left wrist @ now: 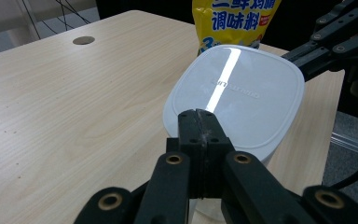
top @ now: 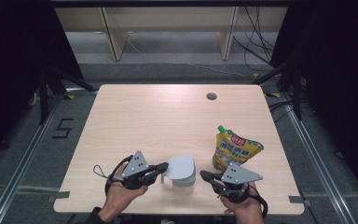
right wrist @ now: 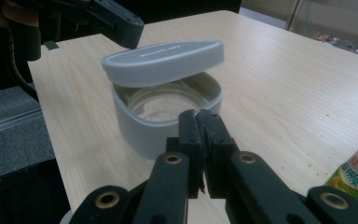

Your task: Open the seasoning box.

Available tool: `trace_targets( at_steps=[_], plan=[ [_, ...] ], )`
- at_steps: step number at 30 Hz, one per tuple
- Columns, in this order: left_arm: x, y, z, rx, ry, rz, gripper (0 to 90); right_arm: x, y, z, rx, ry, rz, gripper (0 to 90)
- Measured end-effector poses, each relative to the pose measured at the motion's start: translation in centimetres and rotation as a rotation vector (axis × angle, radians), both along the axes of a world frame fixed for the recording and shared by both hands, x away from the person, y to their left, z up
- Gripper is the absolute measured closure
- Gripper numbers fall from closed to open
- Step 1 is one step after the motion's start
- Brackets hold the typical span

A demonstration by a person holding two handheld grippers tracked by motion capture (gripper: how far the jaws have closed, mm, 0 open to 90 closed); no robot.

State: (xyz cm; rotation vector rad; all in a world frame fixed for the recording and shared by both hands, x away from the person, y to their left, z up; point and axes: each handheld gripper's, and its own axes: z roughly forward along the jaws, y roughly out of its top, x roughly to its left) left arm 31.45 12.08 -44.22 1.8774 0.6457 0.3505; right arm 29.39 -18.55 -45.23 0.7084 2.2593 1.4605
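Observation:
A pale grey lidded container (top: 184,183) stands near the table's front edge. Its lid (right wrist: 163,60) hangs tilted just above the rim, leaving a gap, and a clear round inner part shows inside. My left gripper (left wrist: 199,116) is shut at the lid's (left wrist: 235,88) near edge and holds it up; in the high view the left gripper (top: 164,167) meets the lid (top: 181,166) from the left. My right gripper (right wrist: 199,116) is shut on nothing, close in front of the container's wall (right wrist: 144,130). A yellow spouted pouch (top: 235,149) stands to the right.
The light wooden table (top: 158,116) has a round cable hole (top: 211,96) at the back right. The pouch (left wrist: 235,21) stands just behind the container. Dark floor and a metal rail lie past the table's front and side edges. Cables trail on the floor at the back.

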Motion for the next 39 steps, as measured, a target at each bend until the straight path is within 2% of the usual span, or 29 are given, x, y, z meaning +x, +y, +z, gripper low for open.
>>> trace_targets(
  at_steps=[1, 2, 3, 4, 12, 15, 16, 18, 19, 20, 21, 23, 26, 27, 28, 30, 31, 32, 33, 34, 36, 37, 38, 39],
  plan=[
    [0.0, 0.0, 0.0, 0.008, -0.009, -0.006, 89.1, 0.0, 0.1, 0.1, 0.003, 0.012, 0.014, 88.8],
    [0.1, 0.0, 0.0, 0.005, -0.005, -0.009, 89.0, -0.3, 0.3, 0.2, 0.008, 0.037, 0.003, 89.1],
    [0.1, 0.0, 0.0, 0.005, -0.005, -0.009, 89.1, -0.3, 0.3, 0.2, 0.008, 0.037, 0.003, 89.1],
    [0.0, 0.0, 0.0, 0.001, -0.003, -0.002, 89.1, 0.0, 0.6, 0.3, 0.009, -0.004, 0.023, 89.1],
    [0.0, 0.1, 0.0, 0.013, -0.008, -0.003, 89.0, 0.1, 1.6, 0.6, -0.009, 0.004, 0.033, 89.6],
    [0.1, 0.3, 0.0, -0.001, -0.01, -0.005, 87.8, 0.1, 1.8, 0.7, -0.01, 0.004, 0.044, 89.5],
    [-0.1, 0.6, 0.2, -0.018, -0.006, 0.008, 84.1, 0.2, 2.0, 0.8, -0.016, -0.014, 0.045, 89.6],
    [-0.2, 0.8, 0.3, -0.013, -0.012, 0.012, 81.8, 0.2, 2.2, 0.8, 0.002, 0.002, 0.042, 89.5],
    [-0.2, 1.1, 0.4, 0.008, -0.028, 0.022, 78.8, 0.2, 2.3, 0.9, -0.015, -0.005, 0.039, 89.6],
    [-0.3, 1.4, 0.4, 0.03, -0.036, 0.025, 74.5, 0.1, 2.4, 0.8, -0.002, -0.013, 0.029, 89.6],
    [-0.4, 1.8, 0.3, 0.028, -0.023, 0.023, 71.2, 0.2, 2.4, 0.9, -0.012, -0.011, 0.053, 89.6],
    [-1.0, 2.7, -0.2, 0.009, 0.011, 0.018, 65.2, 0.1, 2.4, 1.1, -0.011, -0.008, 0.046, 89.6],
    [-1.4, 3.0, -0.6, 0.018, 0.026, 0.021, 60.6, 0.2, 2.4, 1.1, -0.015, -0.002, 0.049, 89.5],
    [-1.9, 3.2, -0.9, 0.016, 0.048, 0.027, 56.7, 0.3, 2.5, 1.1, -0.006, -0.007, 0.031, 89.2],
    [-2.2, 3.3, -1.0, 0.032, 0.051, 0.024, 54.4, 0.3, 2.5, 1.2, -0.012, -0.011, 0.045, 89.1],
    [-2.3, 3.4, -1.3, 0.026, 0.059, 0.018, 51.7, 0.3, 2.5, 1.3, -0.011, -0.015, 0.044, 89.2],
    [-2.4, 3.5, -1.4, 0.055, 0.043, 0.012, 49.7, 0.3, 2.5, 1.4, -0.011, -0.002, 0.042, 89.2],
    [-2.8, 3.6, -1.6, 0.071, 0.049, 0.02, 49.7, 0.3, 2.5, 1.4, -0.011, -0.002, 0.042, 89.2],
    [-2.9, 3.7, -1.8, 0.086, 0.043, 0.008, 46.9, 0.4, 2.6, 1.5, -0.015, -0.02, 0.05, 89.1],
    [-3.1, 3.7, -2.1, 0.094, 0.054, 0.006, 45.9, 0.4, 2.7, 1.6, -0.005, -0.007, 0.044, 89.1],
    [-3.5, 3.8, -2.7, 0.122, 0.07, 0.003, 41.6, 0.7, 2.8, 1.8, -0.018, -0.024, 0.054, 89.1],
    [-3.7, 3.8, -3.0, 0.119, 0.078, 0.009, 40.5, 0.7, 2.8, 1.9, -0.019, -0.021, 0.053, 89.1],
    [-3.8, 4.1, -3.1, 0.145, 0.078, 0.005, 39.3, 0.7, 2.9, 2.0, -0.021, -0.008, 0.052, 89.2],
    [-3.8, 4.3, -3.2, 0.143, 0.08, 0.001, 38.8, 0.8, 3.0, 2.1, -0.028, -0.022, 0.067, 89.2]
  ],
)
